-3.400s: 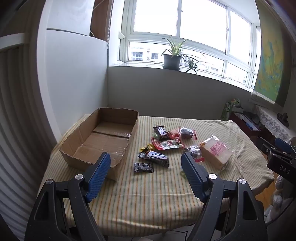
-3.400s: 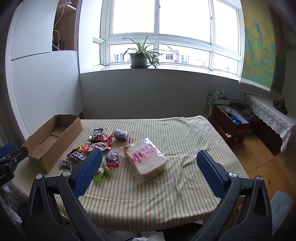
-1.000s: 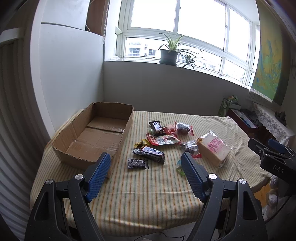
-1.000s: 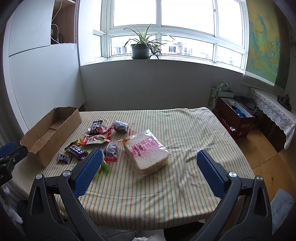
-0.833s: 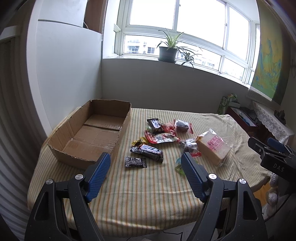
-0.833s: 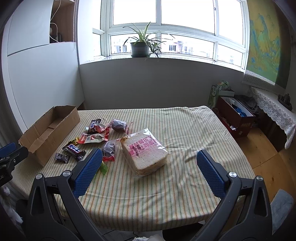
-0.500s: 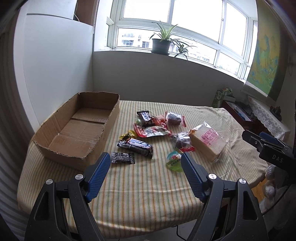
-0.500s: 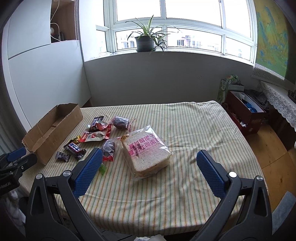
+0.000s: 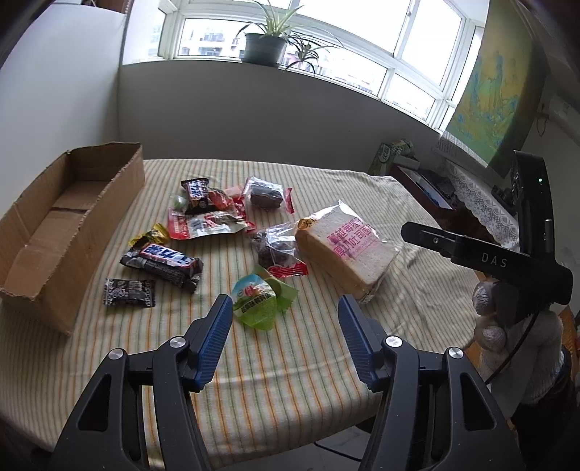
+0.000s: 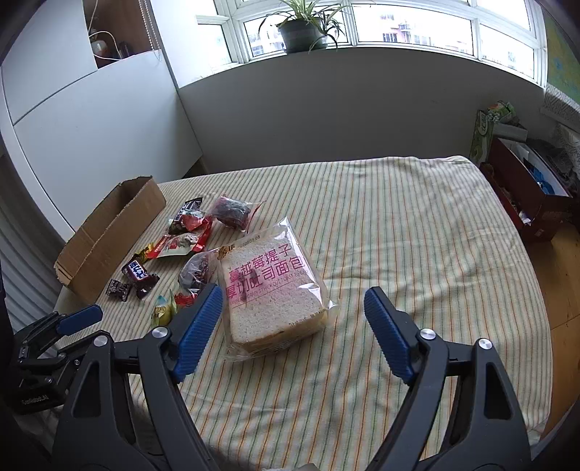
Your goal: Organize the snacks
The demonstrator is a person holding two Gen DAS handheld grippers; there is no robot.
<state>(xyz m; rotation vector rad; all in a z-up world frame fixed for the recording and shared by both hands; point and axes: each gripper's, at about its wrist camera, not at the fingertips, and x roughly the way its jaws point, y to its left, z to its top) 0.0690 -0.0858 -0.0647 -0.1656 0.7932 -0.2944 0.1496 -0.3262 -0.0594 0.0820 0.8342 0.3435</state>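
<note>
Snacks lie scattered on a striped tablecloth [image 9: 290, 362]. A bagged loaf of sliced bread [image 10: 270, 290] [image 9: 344, 250] sits mid-table, just ahead of my right gripper [image 10: 291, 308], whose jaws are closing with nothing between them. My left gripper [image 9: 284, 311] hovers over the near edge, jaws closing, empty, with a green jelly cup [image 9: 255, 299] just beyond its tips. Further left lie a Snickers bar [image 9: 163, 262], a small dark packet [image 9: 128, 291], red packets [image 9: 203, 224] and two clear-wrapped dark cakes [image 9: 275, 246]. An empty cardboard box [image 9: 54, 224] stands at the left.
A white cabinet wall rises behind the box. A window sill with a potted plant [image 10: 301, 32] runs along the back. A red box [image 10: 525, 195] and cartons stand right of the table. The right gripper's body [image 9: 489, 261] shows at the right of the left wrist view.
Both grippers have moved forward and tilted down toward the table, and the snacks now look much closer. Both pairs of jaws stand narrower than before.
</note>
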